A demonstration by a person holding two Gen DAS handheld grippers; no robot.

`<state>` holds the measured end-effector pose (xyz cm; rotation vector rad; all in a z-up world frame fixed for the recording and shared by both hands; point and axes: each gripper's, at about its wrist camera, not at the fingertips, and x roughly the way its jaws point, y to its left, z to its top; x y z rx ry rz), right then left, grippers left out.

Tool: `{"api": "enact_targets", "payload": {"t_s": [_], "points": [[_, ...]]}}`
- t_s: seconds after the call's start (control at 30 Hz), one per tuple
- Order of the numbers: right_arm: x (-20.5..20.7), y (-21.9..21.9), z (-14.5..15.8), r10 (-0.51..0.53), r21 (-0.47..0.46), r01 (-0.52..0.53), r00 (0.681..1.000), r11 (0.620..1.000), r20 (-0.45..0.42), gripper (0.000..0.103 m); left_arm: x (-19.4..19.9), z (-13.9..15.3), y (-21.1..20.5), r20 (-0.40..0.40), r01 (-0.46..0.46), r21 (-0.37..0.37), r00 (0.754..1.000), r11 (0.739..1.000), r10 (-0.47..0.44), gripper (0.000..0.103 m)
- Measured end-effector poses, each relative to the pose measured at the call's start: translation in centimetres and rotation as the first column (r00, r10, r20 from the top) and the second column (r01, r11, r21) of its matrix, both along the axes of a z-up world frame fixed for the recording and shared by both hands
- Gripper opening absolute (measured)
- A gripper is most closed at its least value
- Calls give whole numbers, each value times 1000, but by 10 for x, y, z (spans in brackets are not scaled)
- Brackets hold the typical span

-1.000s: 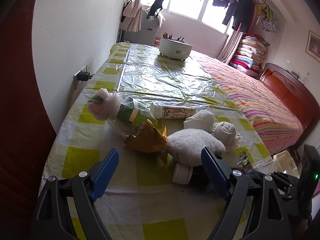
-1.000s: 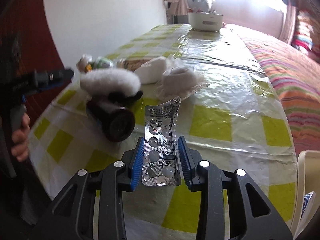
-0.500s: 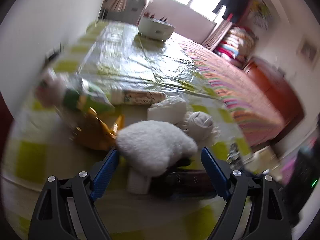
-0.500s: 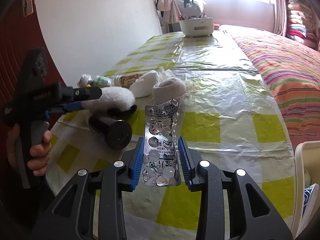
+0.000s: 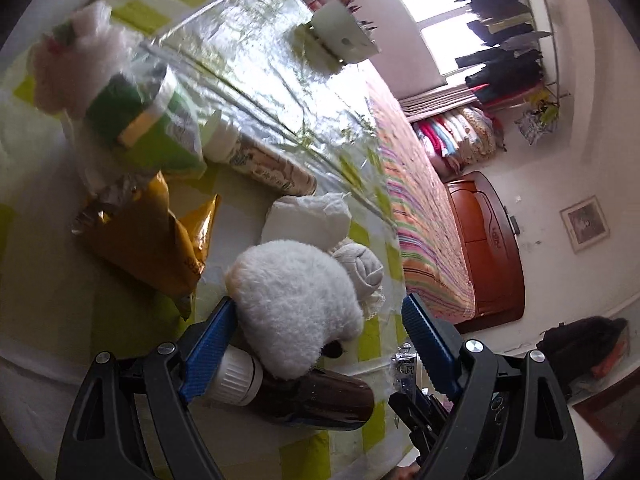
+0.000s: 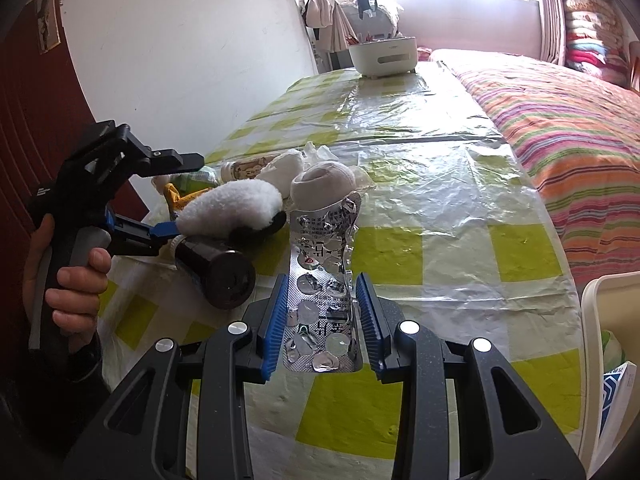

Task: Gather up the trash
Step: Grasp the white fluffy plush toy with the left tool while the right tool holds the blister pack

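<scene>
We grip the spent blister pack (image 6: pixel 322 300) in the right gripper (image 6: pixel 322 322), its jaws clenched on it, while the left gripper (image 5: pixel 316 344), jaws released, straddles the brown bottle (image 5: pixel 304 396) at lower centre, the desk (image 6: pixel 440 208) pile uncollected.

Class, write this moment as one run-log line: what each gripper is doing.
left gripper: open around fluffy white slipper, over brown bottle | right gripper: shut on empty blister pack

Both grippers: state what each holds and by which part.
The right gripper clamps a used blister pack by the long edges of its lower half. The left gripper is open around the fluffy white pad, holding nothing.
</scene>
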<state>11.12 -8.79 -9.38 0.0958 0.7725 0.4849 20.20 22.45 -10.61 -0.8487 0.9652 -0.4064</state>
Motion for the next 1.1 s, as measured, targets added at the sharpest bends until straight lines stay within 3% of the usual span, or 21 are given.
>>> {"api": "enact_targets", "payload": {"t_s": [0.17, 0.33, 0.4, 0.47, 0.53, 0.77, 1.1], "points": [[0, -2, 1, 0, 4, 0, 1000, 1000, 3, 33, 9, -14, 0, -68, -17, -3, 998, 1000, 17, 82], [0, -5, 3, -10, 13, 10, 1000, 1000, 11, 33, 12, -13, -6, -49, -16, -17, 999, 1000, 15, 81], [-1, -6, 4, -11, 17, 11, 1000, 1000, 15, 33, 12, -13, -9, -40, -7, 13, 999, 1000, 8, 79], [-2, -8, 5, -15, 23, 15, 1000, 1000, 20, 33, 13, -11, -13, -30, 4, 43, 1000, 999, -2, 56], [-2, -10, 7, -20, 26, 20, 999, 999, 26, 33, 15, -13, -17, -34, 25, 51, 999, 998, -24, 43], [-5, -22, 15, -53, 49, 50, 997, 998, 62, 33, 10, -3, -22, 30, 22, 113, 999, 993, -25, 36], [-10, -46, 21, -119, 73, 112, 988, 991, 97, 33, 0, 26, -42, 175, 22, 186, 983, 982, -55, 36]]}}
